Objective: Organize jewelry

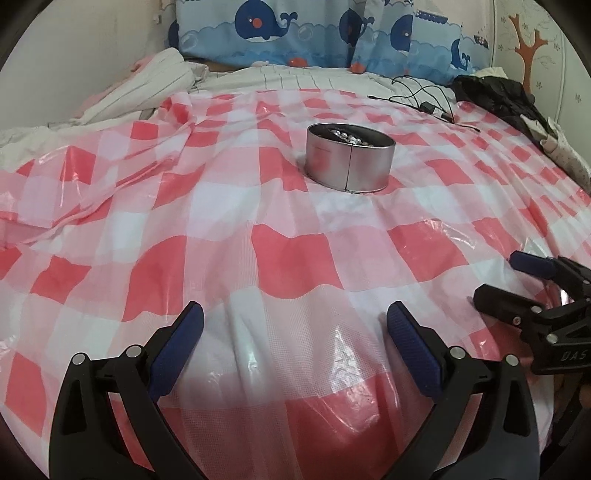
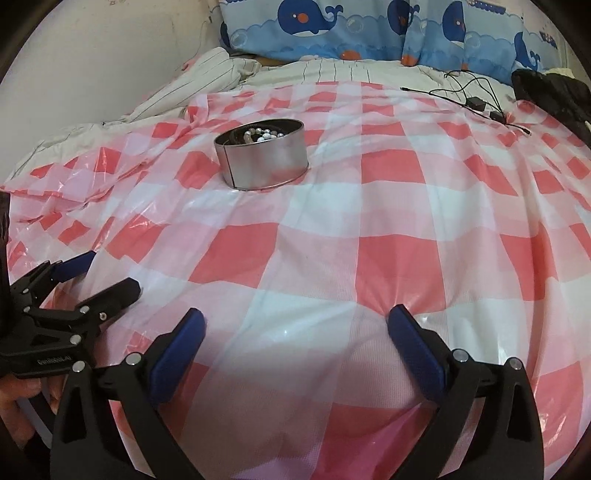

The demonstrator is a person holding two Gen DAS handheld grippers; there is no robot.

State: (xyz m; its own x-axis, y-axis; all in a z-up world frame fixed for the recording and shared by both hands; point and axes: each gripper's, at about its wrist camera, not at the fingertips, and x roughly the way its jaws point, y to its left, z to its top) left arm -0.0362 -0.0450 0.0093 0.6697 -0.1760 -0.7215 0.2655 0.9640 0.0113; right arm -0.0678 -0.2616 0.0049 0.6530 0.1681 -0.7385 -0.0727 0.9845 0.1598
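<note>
A bed draped in a red-and-white checked plastic sheet [image 1: 288,258] carries a round silver tin [image 1: 349,158] of beaded jewelry [image 2: 260,136] well ahead of both tools, with whale-print pillows [image 1: 295,33], a black cable [image 1: 421,98] and dark clothing [image 1: 495,96] behind it. The left hand-held gripper [image 1: 295,325] and right hand-held gripper [image 2: 295,328] hover spread wide and empty, with nothing between them and the tin. Only the right wrist view looks down onto the beads clearly.
</note>
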